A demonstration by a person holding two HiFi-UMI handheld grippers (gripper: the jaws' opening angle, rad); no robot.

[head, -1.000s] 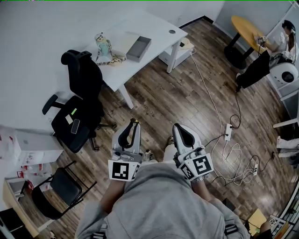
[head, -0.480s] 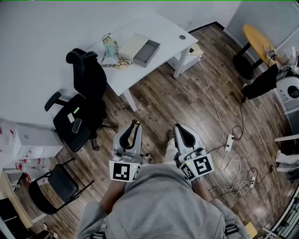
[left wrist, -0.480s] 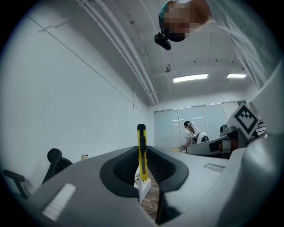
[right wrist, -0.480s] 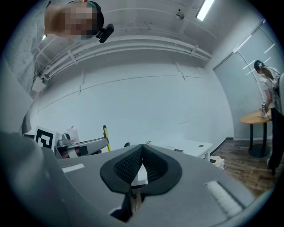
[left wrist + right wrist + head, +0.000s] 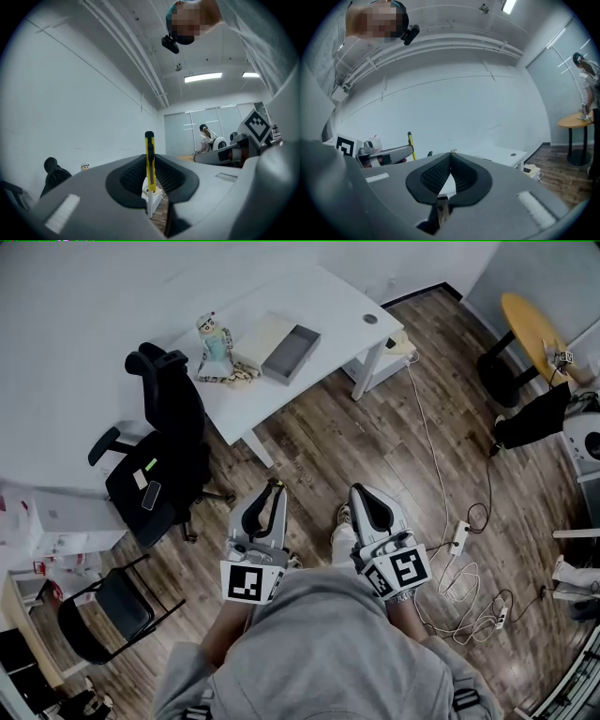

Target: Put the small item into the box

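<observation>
Near body: left gripper [image 5: 269, 491] clamped on slim yellow-and-black utility knife [image 5: 149, 159], upright between pads (the small item, by look). Right gripper [image 5: 451, 154] pinched together, empty. Farther, across wood floor: white desk [image 5: 347, 310] with open grey rectangular box [image 5: 291, 341], well apart from both grippers. Advice: hold firm, skirt black office chair [image 5: 169, 442], lower knife flat inside box walls, then release.

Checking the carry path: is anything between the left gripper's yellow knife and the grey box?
Nothing visible does. The left gripper holds the yellow knife over wood floor; the grey box lies open on the white desk, the black chair off to the left.
</observation>
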